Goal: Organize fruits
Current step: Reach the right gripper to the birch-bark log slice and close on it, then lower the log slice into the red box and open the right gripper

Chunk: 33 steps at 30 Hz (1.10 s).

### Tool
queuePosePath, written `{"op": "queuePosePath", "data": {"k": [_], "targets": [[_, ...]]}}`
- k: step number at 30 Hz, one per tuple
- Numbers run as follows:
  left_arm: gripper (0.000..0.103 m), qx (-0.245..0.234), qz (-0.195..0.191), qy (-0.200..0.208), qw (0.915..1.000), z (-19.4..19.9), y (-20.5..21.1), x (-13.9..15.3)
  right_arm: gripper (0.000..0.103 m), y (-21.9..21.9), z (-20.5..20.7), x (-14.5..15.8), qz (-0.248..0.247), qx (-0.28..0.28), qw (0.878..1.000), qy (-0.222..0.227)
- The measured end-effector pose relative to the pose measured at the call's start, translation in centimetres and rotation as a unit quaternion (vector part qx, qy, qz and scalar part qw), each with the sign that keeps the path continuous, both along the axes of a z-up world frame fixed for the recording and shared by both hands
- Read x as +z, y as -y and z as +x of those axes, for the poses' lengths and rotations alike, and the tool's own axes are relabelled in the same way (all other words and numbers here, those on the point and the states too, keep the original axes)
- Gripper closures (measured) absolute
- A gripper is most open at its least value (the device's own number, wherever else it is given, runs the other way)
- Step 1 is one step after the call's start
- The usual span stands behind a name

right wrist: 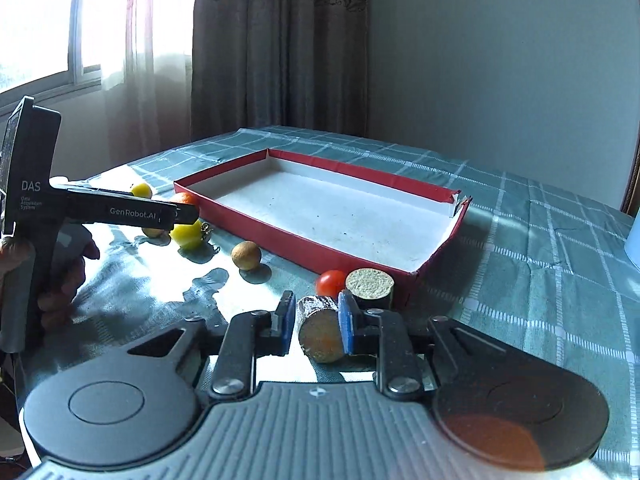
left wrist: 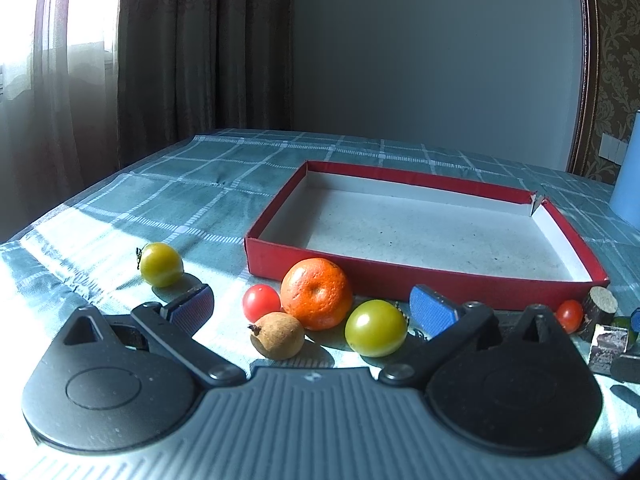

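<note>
My left gripper [left wrist: 312,312] stands open low over the table, with a mandarin [left wrist: 316,293], a red cherry tomato [left wrist: 261,303], a brown round fruit [left wrist: 278,336] and a green-yellow tomato [left wrist: 376,328] between its fingers. No pad touches them. Another green-yellow tomato [left wrist: 161,264] lies further left. My right gripper [right wrist: 316,320] is open around a short bark-covered log piece [right wrist: 320,332] that lies on the cloth; a slim gap shows at the left pad [right wrist: 286,320]. The empty red box [right wrist: 280,236] sits just beyond. Beside its near corner are a red tomato [right wrist: 330,283] and a second log piece [right wrist: 369,286].
A checked green cloth [left wrist: 192,196] covers the table. A lone brown fruit [right wrist: 246,255] lies in front of the box. A person's hand [right wrist: 60,264] holds the left gripper at the left. A pale blue object [left wrist: 630,168] stands at the right edge. Curtains hang behind.
</note>
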State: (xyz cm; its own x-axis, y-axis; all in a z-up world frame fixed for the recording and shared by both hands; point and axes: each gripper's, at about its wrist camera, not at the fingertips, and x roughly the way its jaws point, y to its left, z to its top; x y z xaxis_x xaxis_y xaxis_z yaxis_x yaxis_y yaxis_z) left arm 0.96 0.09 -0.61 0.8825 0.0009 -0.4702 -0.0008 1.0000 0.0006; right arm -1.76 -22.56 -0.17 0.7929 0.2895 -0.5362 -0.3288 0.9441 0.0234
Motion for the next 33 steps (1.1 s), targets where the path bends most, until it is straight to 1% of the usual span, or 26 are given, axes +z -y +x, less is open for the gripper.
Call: {"op": "queuePosePath", "data": {"k": [1, 2, 3, 5, 7, 8, 12, 14, 16, 17, 20, 21, 22, 23, 25, 28, 31, 33], "targets": [[0.0, 0.0, 0.0, 0.0, 1.0, 0.0, 0.0, 0.0, 0.02, -0.1, 0.1, -0.4, -0.005, 0.002, 1.0, -0.003], [0.0, 0.0, 0.0, -0.001, 1.0, 0.0, 0.0, 0.0, 0.012, -0.3, 0.0, -0.6, -0.01, 0.003, 1.0, 0.002], [0.0, 0.0, 0.0, -0.001, 1.0, 0.0, 0.0, 0.0, 0.01, -0.4, -0.1, -0.8, -0.012, 0.002, 1.0, 0.008], [0.0, -0.001, 0.0, -0.001, 1.0, 0.0, 0.0, 0.0, 0.011, -0.5, 0.1, -1.1, -0.014, -0.001, 1.0, 0.005], [0.0, -0.001, -0.001, 0.0, 1.0, 0.0, 0.0, 0.0, 0.013, -0.2, 0.2, -0.9, -0.007, -0.012, 1.0, 0.008], [0.0, -0.001, -0.001, 0.0, 1.0, 0.0, 0.0, 0.0, 0.016, -0.2, 0.2, -0.8, -0.006, -0.015, 1.0, 0.008], [0.0, -0.002, -0.001, 0.0, 1.0, 0.1, 0.0, 0.0, 0.017, -0.5, -0.6, -0.2, -0.031, -0.03, 0.998, 0.046], [0.0, -0.002, -0.001, -0.001, 1.0, 0.1, 0.0, 0.0, 0.025, -0.7, -0.9, 0.1, -0.038, -0.014, 0.998, 0.057], [0.0, -0.002, -0.001, 0.0, 1.0, 0.1, 0.0, 0.0, 0.046, -1.2, -0.6, 0.0, -0.052, 0.0, 0.998, 0.043], [0.0, -0.002, -0.001, 0.0, 1.0, 0.1, 0.0, 0.0, 0.049, -1.3, -0.3, -0.3, -0.058, 0.001, 0.998, 0.038], [0.0, -0.002, -0.001, -0.001, 1.0, 0.1, 0.0, 0.0, 0.051, -1.6, 0.3, -1.3, -0.071, 0.009, 0.997, 0.022], [0.0, -0.002, -0.001, 0.0, 1.0, 0.0, 0.0, 0.0, 0.052, -1.7, 0.4, -1.3, -0.075, 0.007, 0.997, 0.024], [0.0, -0.002, -0.001, 0.0, 1.0, 0.1, 0.0, 0.0, 0.062, -1.8, 0.4, -1.3, -0.08, 0.003, 0.996, 0.025], [0.0, -0.002, -0.001, 0.0, 1.0, 0.1, 0.0, 0.0, 0.068, -1.9, 0.3, -1.3, -0.085, -0.004, 0.996, 0.026], [0.0, -0.002, -0.002, 0.0, 1.0, 0.0, 0.0, 0.0, 0.068, -1.7, 0.4, -1.1, -0.072, -0.01, 0.997, 0.022], [0.0, -0.003, 0.0, -0.001, 1.0, 0.0, 0.1, -0.1, 0.068, -1.7, 0.2, -0.6, -0.064, -0.009, 0.998, 0.029], [0.0, -0.004, 0.001, -0.001, 1.0, 0.0, 0.1, -0.1, 0.068, -1.2, 0.7, 1.5, -0.033, -0.021, 0.998, 0.058], [0.0, -0.003, 0.0, -0.002, 1.0, 0.0, 0.1, -0.1, 0.068, -0.7, 1.9, 2.6, -0.016, -0.039, 0.997, 0.066]]}}
